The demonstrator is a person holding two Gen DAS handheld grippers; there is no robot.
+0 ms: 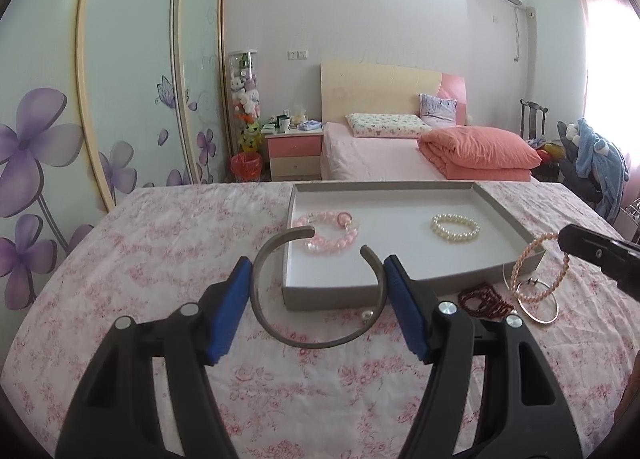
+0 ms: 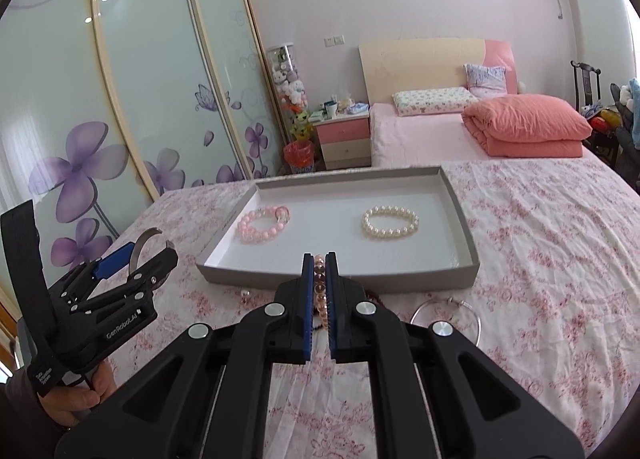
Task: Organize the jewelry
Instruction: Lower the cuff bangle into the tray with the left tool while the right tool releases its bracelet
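left gripper [image 1: 318, 299] pinches the stiff, slick grey cuff bangle [image 1: 280, 329] by its sides, right gripper [image 2: 319, 307] squeezes the floppy pink bead bracelet [image 2: 320, 287], both near the tray [image 2: 340, 279].

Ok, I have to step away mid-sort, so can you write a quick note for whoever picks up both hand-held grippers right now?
Left hand-held gripper: shut on the grey open cuff bangle, held just before the tray's near edge.
Right hand-held gripper: shut on the pink pearl bracelet, near the tray's front wall.
Done: pink bead bracelet and white pearl bracelet lie in the grey tray.
Left: place both held pieces in the tray, then the dark red bead bracelet, the thin silver hoop and a small pearl piece on the floral cloth.
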